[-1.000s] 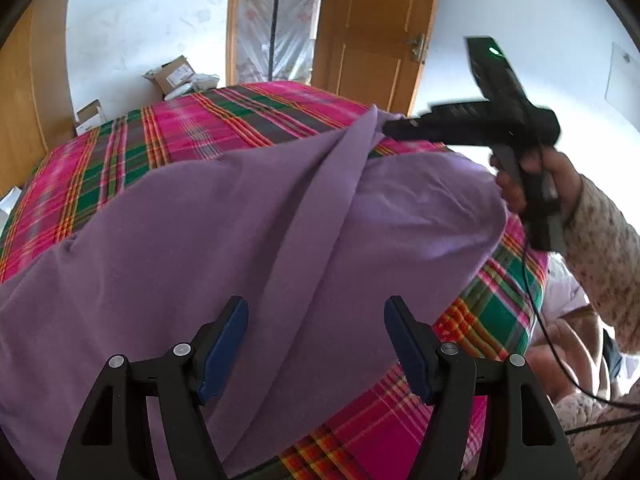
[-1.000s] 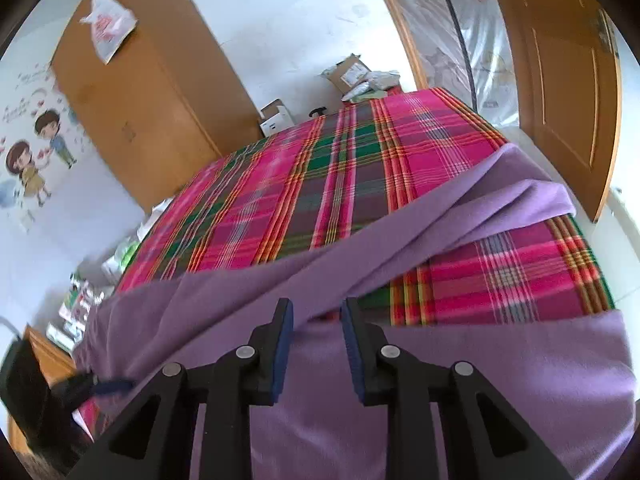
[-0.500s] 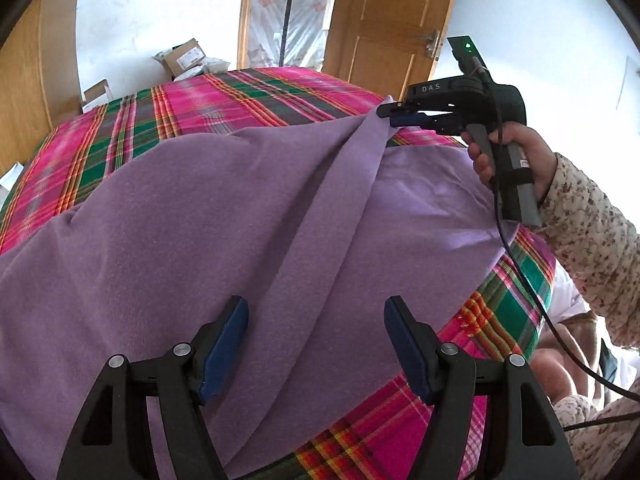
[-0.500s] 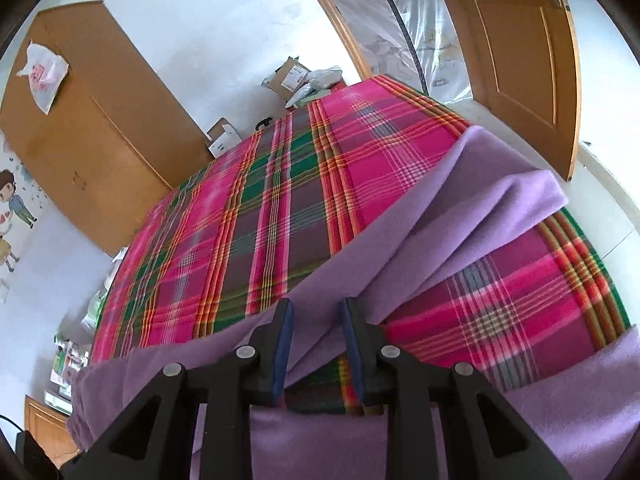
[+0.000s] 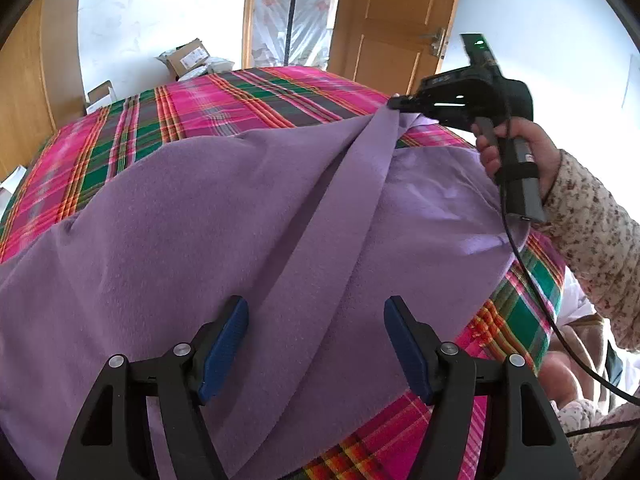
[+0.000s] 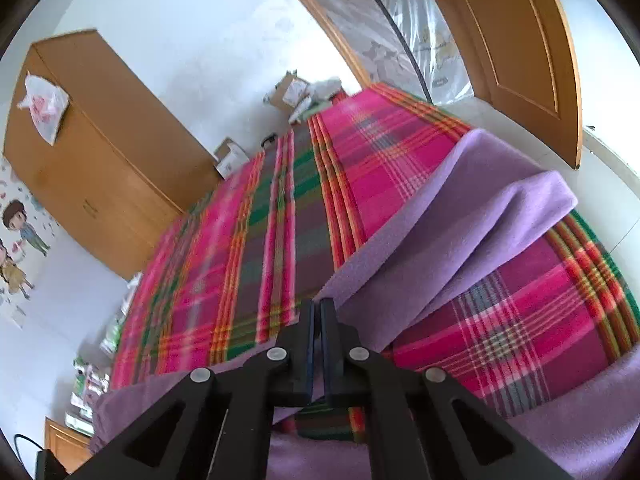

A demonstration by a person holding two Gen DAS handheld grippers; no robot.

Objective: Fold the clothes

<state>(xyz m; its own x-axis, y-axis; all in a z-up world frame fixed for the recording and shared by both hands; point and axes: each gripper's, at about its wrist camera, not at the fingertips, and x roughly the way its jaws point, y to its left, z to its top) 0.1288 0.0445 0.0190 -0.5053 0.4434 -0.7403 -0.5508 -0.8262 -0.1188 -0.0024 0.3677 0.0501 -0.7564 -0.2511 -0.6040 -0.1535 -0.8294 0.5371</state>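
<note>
**Purple cloth on a pink checked bed**

Purple cloth [image 5: 180, 240], soft and big, lies spread over a bed with a pink, green and orange checked blanket [image 5: 224, 104]. This cloth is the thing to fold.

From the left wrist camera, the left gripper [image 5: 316, 344] hangs just above the cloth. Its two black arms end in blue pads [image 5: 224, 344], and the pads are spread wide apart with nothing between them. A long fold of the cloth runs up from between the pads to the far side of the bed.

At the top of that fold is the right gripper [image 5: 400, 102], a black tool held in a hand [image 5: 520, 152] with a flowery sleeve [image 5: 592, 216]. A black wire [image 5: 536, 300] hangs down from it. Its tip pinches the edge of the purple cloth and holds that bit up off the bed, so the cloth rises to a point there.

From the right wrist camera, the right gripper [image 6: 319, 320] has its two fingers pressed tight together on the cloth edge. A strip of purple cloth [image 6: 460, 232] stretches away from it to the right side of the bed, lying on the checked blanket [image 6: 260, 248]. More purple cloth sits low in this view, under the gripper.

Around the bed there is a wooden wardrobe [image 6: 96, 152] with a plastic bag [image 6: 42, 104] on top, a wooden door [image 6: 516, 40], and some cardboard boxes [image 5: 188, 56] by the white wall.
</note>
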